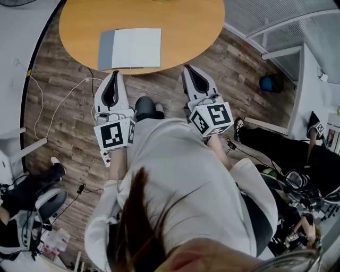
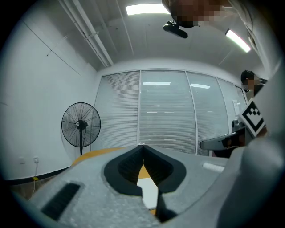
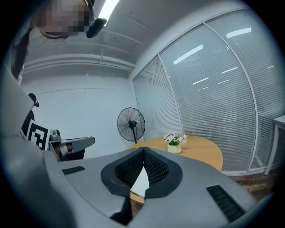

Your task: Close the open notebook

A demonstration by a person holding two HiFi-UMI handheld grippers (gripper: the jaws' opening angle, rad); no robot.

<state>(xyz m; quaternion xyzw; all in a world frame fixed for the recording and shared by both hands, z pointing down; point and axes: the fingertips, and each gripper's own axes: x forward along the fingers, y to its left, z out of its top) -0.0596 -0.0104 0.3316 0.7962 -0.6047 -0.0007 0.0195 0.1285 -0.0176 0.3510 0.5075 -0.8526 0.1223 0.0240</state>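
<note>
Round wooden table [image 1: 186,26] carries the notebook [image 1: 130,49]: likely light and floppy, best lifted by an outer edge. Left gripper [image 1: 114,73] and right gripper [image 1: 187,68] have jaws pressed together, empty.

This looks like an office meeting room, with glass partition walls [image 2: 169,111] lined with slatted blinds, long strip lights [image 2: 144,9] in a white ceiling, and wood-look flooring [image 1: 234,69]. A round wooden table [image 1: 186,21] carries a small pot of flowers [image 3: 174,143], and a pedestal fan [image 2: 81,124] stands by the plain white wall.
</note>
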